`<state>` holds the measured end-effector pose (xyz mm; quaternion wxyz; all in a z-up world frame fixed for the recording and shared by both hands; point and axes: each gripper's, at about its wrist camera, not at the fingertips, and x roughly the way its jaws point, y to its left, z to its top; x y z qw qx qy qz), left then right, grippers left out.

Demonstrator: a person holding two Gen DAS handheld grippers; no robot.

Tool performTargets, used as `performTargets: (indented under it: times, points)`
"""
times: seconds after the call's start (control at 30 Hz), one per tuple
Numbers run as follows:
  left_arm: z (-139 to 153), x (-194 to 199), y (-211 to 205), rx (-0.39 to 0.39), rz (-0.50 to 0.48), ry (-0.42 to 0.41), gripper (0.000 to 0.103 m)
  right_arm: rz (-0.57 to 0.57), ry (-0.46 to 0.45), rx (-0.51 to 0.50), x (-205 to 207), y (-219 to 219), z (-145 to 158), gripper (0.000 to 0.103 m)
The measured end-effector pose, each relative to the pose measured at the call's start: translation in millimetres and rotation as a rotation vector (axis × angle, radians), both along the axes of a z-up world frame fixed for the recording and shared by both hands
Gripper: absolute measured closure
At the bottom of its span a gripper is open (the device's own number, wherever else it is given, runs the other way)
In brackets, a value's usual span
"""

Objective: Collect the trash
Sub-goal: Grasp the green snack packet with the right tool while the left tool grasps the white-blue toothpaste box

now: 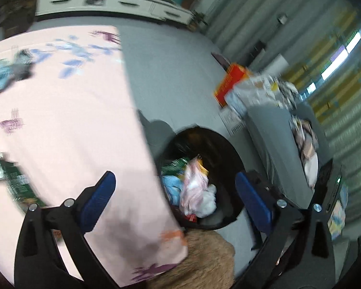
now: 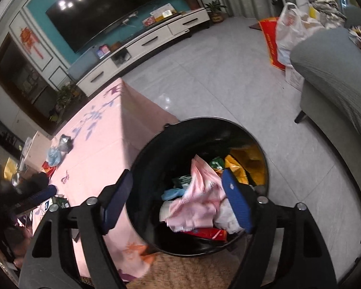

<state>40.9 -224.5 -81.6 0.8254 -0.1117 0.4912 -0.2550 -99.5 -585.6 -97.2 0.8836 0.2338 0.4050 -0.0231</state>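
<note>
A black round trash bin (image 2: pixel 142 159) stands on the floor beside the pink-clothed table (image 2: pixel 101 139). It holds a pink wrapper (image 2: pixel 199 200), blue, green, yellow and red trash. My right gripper (image 2: pixel 178 200) is open and empty right above the bin's mouth. My left gripper (image 1: pixel 175 197) is open and empty, over the table edge (image 1: pixel 72 120) with the bin (image 1: pixel 231 149) to its right. On the table lie a blue and grey crumpled wad (image 2: pixel 57 149) (image 1: pixel 7 72) and a green packet (image 1: pixel 16 183).
A grey sofa (image 2: pixel 337 77) stands right of the bin, with bags (image 2: pixel 288 31) and a red box (image 1: pixel 231 82) beyond it. A white TV cabinet (image 2: pixel 144 45) lines the far wall. A tan fuzzy stool (image 2: pixel 192 272) sits below the bin. Grey tiled floor lies between.
</note>
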Motion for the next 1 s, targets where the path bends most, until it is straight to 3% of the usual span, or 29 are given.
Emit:
performTargets:
  times: [0.23, 0.5, 0.73, 1.0]
  points:
    - [14, -4, 122, 0.055, 0.285, -0.025, 0.003, 0.184, 0.008, -0.066, 26, 74, 10, 0.023]
    - [-17, -16, 247, 0.080, 0.636, 0.072, 0.003, 0.473, 0.058, -0.119, 51, 192, 2, 0.023]
    - [-52, -21, 301, 0.032, 0.723, 0.179, 0.003, 0.654, 0.104, -0.230, 68, 277, -20, 0.023]
    - [-80, -16, 330, -0.067, 0.820, 0.247, 0.004, 0.718, 0.152, -0.246, 84, 314, -42, 0.025]
